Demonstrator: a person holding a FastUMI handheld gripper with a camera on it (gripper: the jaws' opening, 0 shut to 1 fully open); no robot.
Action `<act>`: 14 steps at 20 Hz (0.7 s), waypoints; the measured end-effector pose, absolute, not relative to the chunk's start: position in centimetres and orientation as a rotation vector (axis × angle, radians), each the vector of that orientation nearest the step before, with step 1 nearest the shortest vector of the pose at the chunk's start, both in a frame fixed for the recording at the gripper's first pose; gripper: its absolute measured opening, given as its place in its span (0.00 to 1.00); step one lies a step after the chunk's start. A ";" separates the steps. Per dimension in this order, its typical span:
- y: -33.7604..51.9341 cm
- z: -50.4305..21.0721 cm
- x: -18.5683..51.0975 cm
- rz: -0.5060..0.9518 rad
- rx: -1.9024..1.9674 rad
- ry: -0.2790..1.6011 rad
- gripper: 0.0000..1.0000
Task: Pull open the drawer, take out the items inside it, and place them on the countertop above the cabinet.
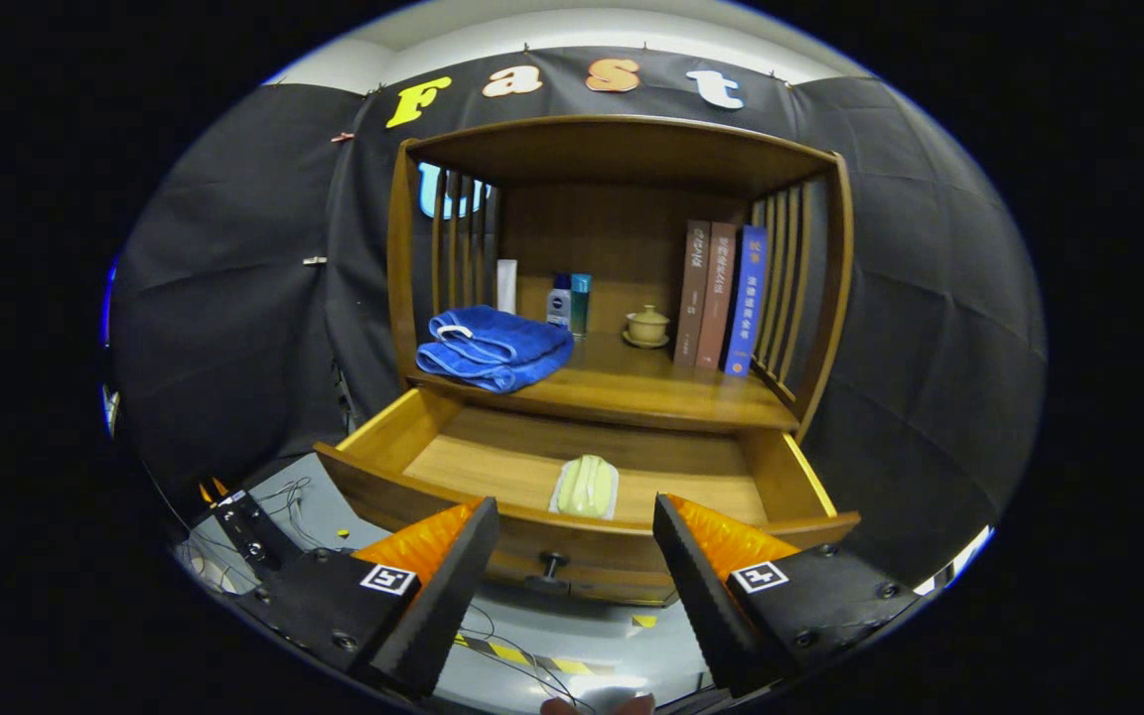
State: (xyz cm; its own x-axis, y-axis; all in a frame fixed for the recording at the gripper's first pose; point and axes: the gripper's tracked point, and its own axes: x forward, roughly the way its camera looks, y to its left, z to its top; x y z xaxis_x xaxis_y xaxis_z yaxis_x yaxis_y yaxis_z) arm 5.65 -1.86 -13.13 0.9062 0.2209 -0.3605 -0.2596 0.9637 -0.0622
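**A:** How far along was the job at that point?

**B:** By my reading, the first step was done. The drawer [493, 452] stood pulled out below the middle of the frame, its knob [549, 566] facing the camera. One item still lay inside, so taking it out and setting it up top remained.

**A:** What was the item?

**B:** A small pale green packet [586, 486], soft-looking, with lengthwise ridges and a whitish edge around it. It lay flat on the drawer floor close behind the front panel, a little right of the knob. I could not tell what it contained.

**A:** And the gripper?

**B:** The gripper [576, 516] sat at the bottom of the frame with its fingers spread wide and nothing between them. The tips were at about the height of the drawer's front edge, one on each side of the packet, touching neither it nor the wood as far as I could see.

**A:** Where would the packet have gone?

**B:** On the countertop [651, 387] just above the drawer, in the centre of the frame. A folded blue towel [495, 348] took up its left part, some bottles [568, 301] and a small lidded cup [647, 325] stood at the back, and three books [721, 296] stood upright on the right. The front middle of that surface looked bare, which seemed to me the likely spot.
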 end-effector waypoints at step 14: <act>-2.6 -23.9 19.1 0.193 -0.040 0.943 1.00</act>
State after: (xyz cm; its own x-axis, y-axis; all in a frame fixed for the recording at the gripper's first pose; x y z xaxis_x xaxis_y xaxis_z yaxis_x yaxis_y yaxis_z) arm 19.14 -2.59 -23.87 0.5715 0.1471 -0.8073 -0.1818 0.9821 0.0503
